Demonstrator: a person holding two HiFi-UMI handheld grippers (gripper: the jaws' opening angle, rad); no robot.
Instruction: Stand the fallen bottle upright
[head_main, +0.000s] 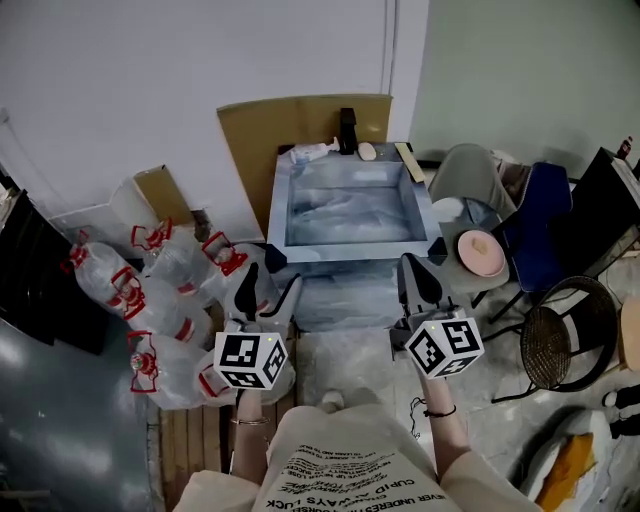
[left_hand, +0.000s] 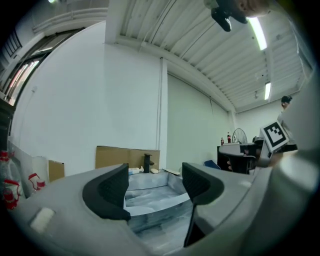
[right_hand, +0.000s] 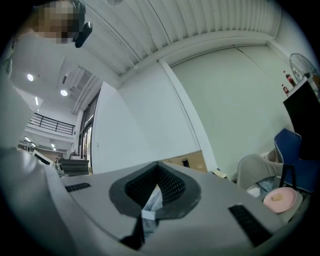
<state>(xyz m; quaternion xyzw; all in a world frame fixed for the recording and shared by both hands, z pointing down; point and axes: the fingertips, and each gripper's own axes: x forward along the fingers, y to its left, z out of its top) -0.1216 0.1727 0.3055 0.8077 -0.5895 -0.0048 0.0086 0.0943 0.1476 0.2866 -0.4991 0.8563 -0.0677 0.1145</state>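
Item: bottle (head_main: 316, 151), pale, lying on its side on the back ledge of the sink (head_main: 280, 215), just left of the black faucet (head_main: 347, 130), with a small pale soap-like piece (head_main: 367, 151) to the faucet's right. It is not yet stood up. Left gripper (head_main: 273, 280): held at the near edge of the sink, well apart from the bottle, jaws spread wide, nothing between them. Right gripper (head_main: 421, 276): held at the sink's near right corner, jaws drawn together on nothing. Hazards, as judged: the ledge is narrow, so a sideways nudge could roll the bottle into the basin; the faucet stands close enough to be struck on approach; a smooth round body could slip from a shallow pinch; the right gripper could not take hold unless first opened. Views compared: only the head view records the layout, with both grippers short of the sink, red-capped water jugs (head_main: 150, 300) stacked at the left and a pink dish (head_main: 482, 252) at the right. In the left gripper view the gripper (left_hand: 155, 187) is shown gaping, with the bottle (left_hand: 134, 171) and faucet (left_hand: 147, 162) small and far beyond it. In the right gripper view the gripper (right_hand: 156, 192) is seen closed to a slit; the pink dish (right_hand: 278, 199) appears, the bottle does not.
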